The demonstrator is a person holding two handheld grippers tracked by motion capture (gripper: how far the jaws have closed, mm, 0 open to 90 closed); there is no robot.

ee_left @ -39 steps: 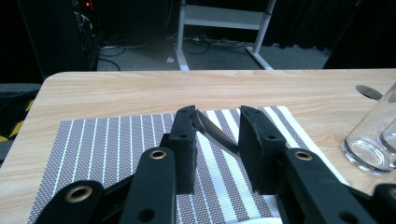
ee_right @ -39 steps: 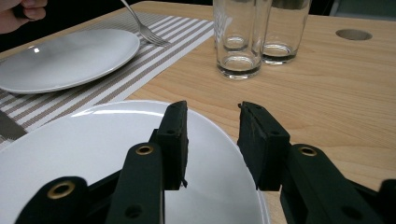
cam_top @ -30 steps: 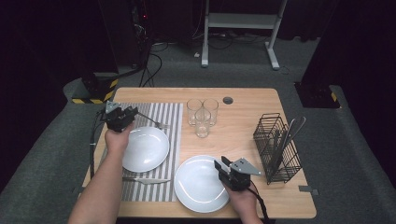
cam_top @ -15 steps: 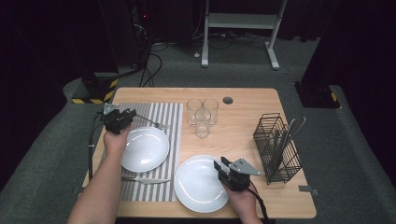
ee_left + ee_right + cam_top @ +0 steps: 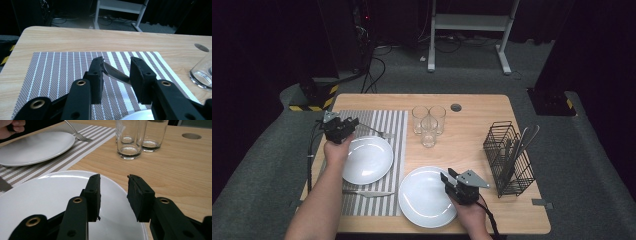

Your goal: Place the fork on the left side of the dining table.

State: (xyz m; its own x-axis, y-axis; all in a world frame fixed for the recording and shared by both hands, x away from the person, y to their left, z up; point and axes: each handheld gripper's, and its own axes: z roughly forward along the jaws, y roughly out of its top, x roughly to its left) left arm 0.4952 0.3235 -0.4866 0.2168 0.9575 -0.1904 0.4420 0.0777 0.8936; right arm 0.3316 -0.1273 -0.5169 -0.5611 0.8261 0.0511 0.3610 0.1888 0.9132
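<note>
Left gripper (image 5: 346, 125) sits at the far left of the striped placemat (image 5: 384, 120), just beyond the small plate (image 5: 368, 159). Its jaws have just been opening: the fork (image 5: 373, 131) handle lies between them, slanting across the gap in the left gripper view (image 5: 117, 75), and the pads no longer seem to press on it. The fork rests on the mat beside the small plate's far rim, tines pointing toward the glasses (image 5: 428, 125). Compared with a second ago the hand has barely shifted, so this reads as a release, the fork put down in its place at the setting. Right gripper (image 5: 451, 181) waits with jaws apart and nothing between them, over the near-right edge of the large plate (image 5: 424, 197), which lies on the bare bench (image 5: 472, 145) beside the mat. A knife (image 5: 368, 193) lies on the mat in front of the small plate. Likely next: the left hand backs off the fork.
</note>
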